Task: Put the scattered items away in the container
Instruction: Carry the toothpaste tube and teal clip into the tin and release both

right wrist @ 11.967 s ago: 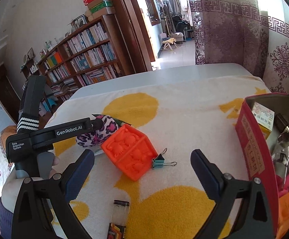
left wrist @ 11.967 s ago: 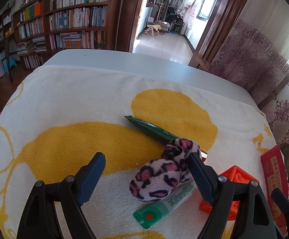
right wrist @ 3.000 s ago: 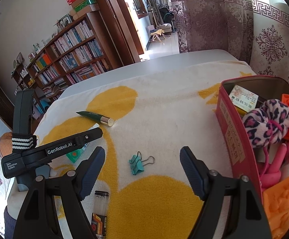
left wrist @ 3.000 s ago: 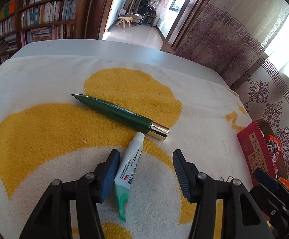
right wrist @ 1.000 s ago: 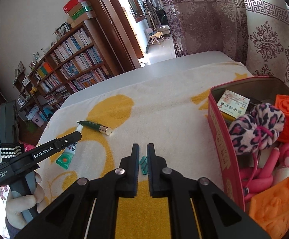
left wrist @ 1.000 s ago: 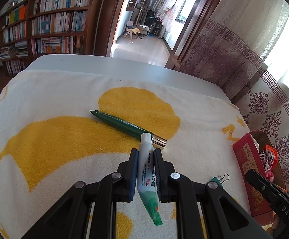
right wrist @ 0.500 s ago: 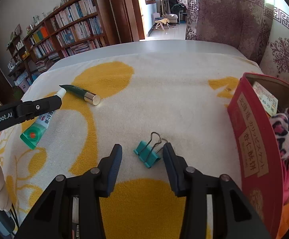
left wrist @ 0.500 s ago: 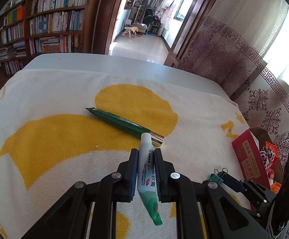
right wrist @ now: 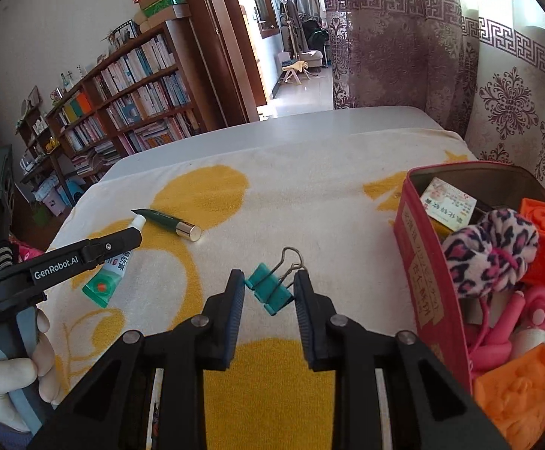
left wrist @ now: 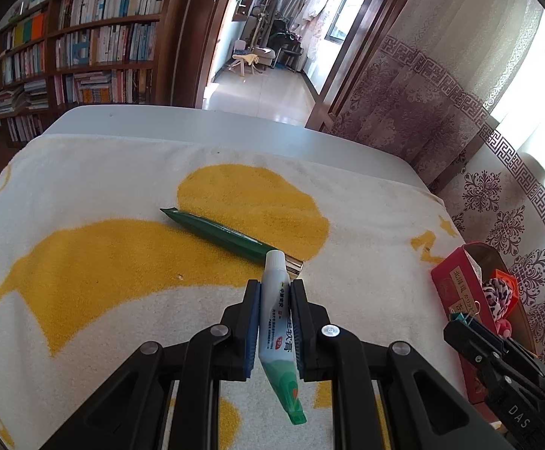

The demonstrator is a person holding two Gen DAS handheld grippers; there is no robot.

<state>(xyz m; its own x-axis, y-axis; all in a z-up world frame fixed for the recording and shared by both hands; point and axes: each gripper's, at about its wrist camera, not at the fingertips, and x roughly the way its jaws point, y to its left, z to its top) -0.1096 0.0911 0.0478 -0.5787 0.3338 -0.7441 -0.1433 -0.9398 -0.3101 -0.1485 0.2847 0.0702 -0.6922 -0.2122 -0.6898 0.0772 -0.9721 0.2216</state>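
My left gripper (left wrist: 275, 294) is shut on a white and green ointment tube (left wrist: 278, 332), held above the towel; it also shows in the right wrist view (right wrist: 111, 266). My right gripper (right wrist: 268, 285) is shut on a teal binder clip (right wrist: 270, 290), lifted above the towel and seen in the left wrist view (left wrist: 461, 315) near the box. The red box (right wrist: 428, 281) at the right holds a leopard-print scrunchie (right wrist: 490, 249), orange blocks (right wrist: 520, 390) and pink items. A dark green tube with a gold cap (left wrist: 227, 236) lies on the towel.
A white and yellow towel (left wrist: 84, 262) covers the white table (left wrist: 197, 127). Bookshelves (left wrist: 84, 60) stand beyond the far edge, patterned curtains (right wrist: 516, 105) at the right. A small dark item lies on the towel under my right gripper, mostly hidden.
My right gripper has closed on the binder clip and lifted it. My left gripper still holds the ointment tube and has moved little.
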